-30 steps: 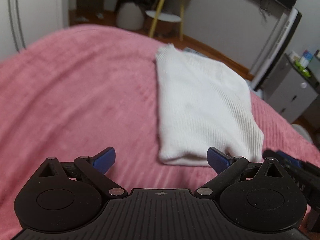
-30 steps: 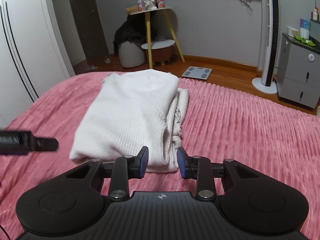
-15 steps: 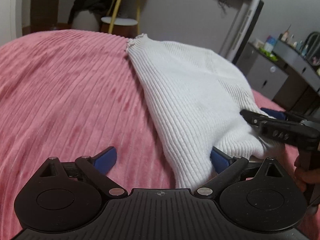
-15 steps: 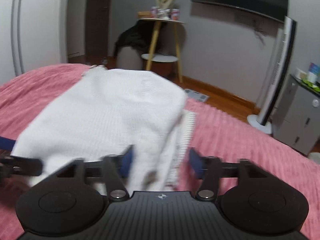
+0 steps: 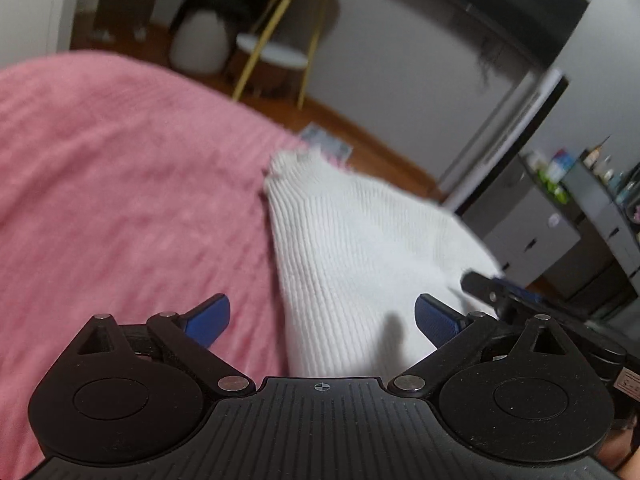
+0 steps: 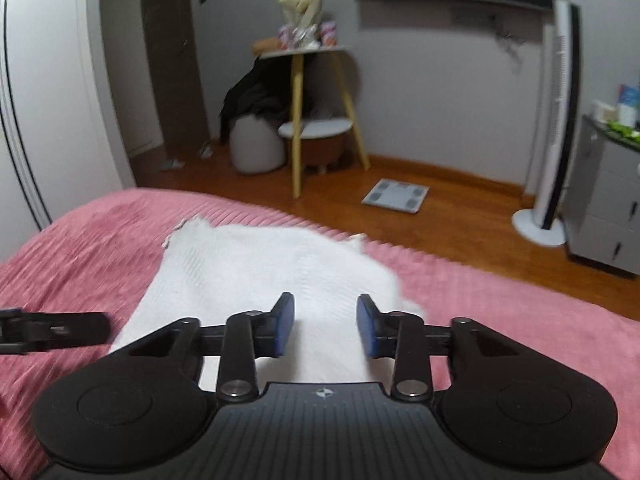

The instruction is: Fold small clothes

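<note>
**Near hem lifted off the bed, both grippers under it**

On the left, the pink bedspread (image 5: pixel 120 184) lies bare. The left gripper (image 5: pixel 322 318) is spread wide, the garment's near left corner draped between its pads but not pinched. One white knit sweater (image 5: pixel 360 256), flat on the bed a second ago, now rises steeply toward both cameras, its far edge still resting on the bedspread. The right gripper (image 6: pixel 325 326) has opened wider than before; the cloth lies between its jaws, unclamped as far as I can tell. The end-over-end fold looks begun. Count: one sweater, two grippers, one bed.
</note>
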`<state>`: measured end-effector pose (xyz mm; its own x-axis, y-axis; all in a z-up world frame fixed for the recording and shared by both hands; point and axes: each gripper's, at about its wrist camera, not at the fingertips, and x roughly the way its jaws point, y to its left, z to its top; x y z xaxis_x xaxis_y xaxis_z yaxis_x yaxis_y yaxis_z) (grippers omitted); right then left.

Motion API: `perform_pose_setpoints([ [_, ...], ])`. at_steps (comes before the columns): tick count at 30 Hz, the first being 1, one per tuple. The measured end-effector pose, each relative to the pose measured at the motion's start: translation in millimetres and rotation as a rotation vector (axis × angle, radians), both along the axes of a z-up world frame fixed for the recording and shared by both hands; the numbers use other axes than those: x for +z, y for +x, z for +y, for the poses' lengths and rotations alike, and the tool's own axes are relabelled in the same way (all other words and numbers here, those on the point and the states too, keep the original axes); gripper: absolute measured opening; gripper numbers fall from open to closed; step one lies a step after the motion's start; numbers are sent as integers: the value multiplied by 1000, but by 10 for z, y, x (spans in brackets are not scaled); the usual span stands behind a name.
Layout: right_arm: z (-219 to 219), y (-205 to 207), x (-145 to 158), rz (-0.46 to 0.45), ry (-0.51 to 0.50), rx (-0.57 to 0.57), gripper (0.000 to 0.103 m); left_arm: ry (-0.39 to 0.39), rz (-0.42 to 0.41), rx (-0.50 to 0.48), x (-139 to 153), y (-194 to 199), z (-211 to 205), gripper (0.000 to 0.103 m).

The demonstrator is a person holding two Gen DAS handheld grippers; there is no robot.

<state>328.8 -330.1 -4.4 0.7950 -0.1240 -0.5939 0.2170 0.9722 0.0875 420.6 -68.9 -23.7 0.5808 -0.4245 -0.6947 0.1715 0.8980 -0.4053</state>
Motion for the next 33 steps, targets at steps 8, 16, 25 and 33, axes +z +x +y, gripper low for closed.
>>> perform_pose_setpoints([
  [8, 10, 462, -400, 87, -243, 5, 49, 234, -54, 30, -303, 252, -389, 103],
  [16, -416, -90, -190, 48, 79, -118, 73, 72, -6, -9, -53, -161, 39, 103],
  [25, -534, -1393, -275, 25, 547, -126, 40, -130, 165, -75, -135, -910, 379, 103],
  [33, -476, -1629, -387, 29, 777, -156, 41, -430, 297, 11, -321, -938, 378, 103],
])
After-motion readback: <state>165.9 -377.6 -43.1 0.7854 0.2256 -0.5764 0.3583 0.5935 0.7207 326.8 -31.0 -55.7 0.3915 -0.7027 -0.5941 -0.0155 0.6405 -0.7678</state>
